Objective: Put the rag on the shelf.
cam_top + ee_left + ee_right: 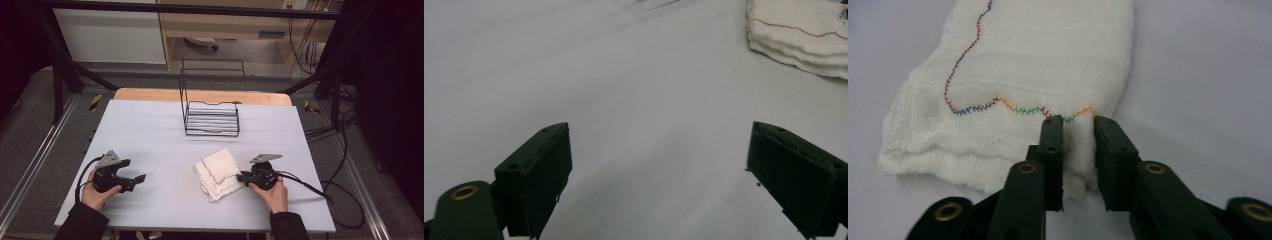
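Folded white cloth (219, 172) lies on the pale grey worktop (165, 135), right of centre and toward the person's edge, in front of the black wire rack (210, 117) and well apart from it. Several layers stacked, edges slightly fanned. A multicoloured zigzag stitch line runs across the top layer, seen close in the right gripper view.

Right hand-held gripper (1078, 150) sits at the cloth's right-hand edge, held low over the worktop by the person's right hand (272, 192). Its jaws are drawn close together with a raised fold of the cloth's edge pinched between them; the pads press on the fabric from both sides. The stitch line passes just beyond the jaw tips. Rest of the cloth lies flat.

Left hand-held gripper (659, 180) rests toward the left of the worktop, held in the left hand (97, 195), well apart from the cloth. Jaws stand wide apart, nothing between them, bare worktop beneath. The left gripper view catches the cloth's stacked edge in its upper right corner.

Rack stands toward the far edge of the worktop, back frame upright.
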Demonstrator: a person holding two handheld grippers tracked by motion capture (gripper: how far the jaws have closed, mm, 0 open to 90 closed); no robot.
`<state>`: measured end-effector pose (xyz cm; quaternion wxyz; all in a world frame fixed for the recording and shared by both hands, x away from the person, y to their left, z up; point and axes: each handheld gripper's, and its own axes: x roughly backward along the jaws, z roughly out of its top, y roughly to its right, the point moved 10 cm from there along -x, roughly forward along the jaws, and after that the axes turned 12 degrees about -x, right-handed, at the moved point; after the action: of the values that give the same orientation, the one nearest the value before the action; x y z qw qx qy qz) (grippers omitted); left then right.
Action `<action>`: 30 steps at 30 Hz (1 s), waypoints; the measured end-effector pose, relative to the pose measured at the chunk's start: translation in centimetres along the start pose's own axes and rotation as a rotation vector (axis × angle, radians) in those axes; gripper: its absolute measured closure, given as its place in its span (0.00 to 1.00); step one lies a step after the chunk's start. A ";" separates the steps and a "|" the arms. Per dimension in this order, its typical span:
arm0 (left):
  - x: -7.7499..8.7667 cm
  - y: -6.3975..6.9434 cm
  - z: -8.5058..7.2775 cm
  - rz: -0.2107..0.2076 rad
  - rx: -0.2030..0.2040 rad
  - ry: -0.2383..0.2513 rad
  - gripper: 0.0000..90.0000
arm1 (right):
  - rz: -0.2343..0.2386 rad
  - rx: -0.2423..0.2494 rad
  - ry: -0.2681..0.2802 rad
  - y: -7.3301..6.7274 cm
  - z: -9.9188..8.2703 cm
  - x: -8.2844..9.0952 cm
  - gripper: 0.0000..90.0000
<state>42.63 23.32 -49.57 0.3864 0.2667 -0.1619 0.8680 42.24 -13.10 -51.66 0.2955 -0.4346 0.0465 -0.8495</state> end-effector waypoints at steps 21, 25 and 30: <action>-0.7 1.4 1.6 0.017 0.043 -0.006 0.08 | 0.019 -0.023 0.034 -1.3 -1.4 2.3 0.75; -1.8 2.4 3.3 0.029 0.026 -0.013 0.08 | 0.031 0.020 0.092 -1.0 -0.2 2.6 0.57; -2.9 3.8 4.7 0.005 0.010 -0.015 0.09 | 0.021 0.033 0.124 -0.3 0.4 2.4 0.39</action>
<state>43.00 16.85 -47.80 0.3817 0.2746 -0.1612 0.8677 41.30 -14.12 -49.62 0.3079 -0.3756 0.0552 -0.8724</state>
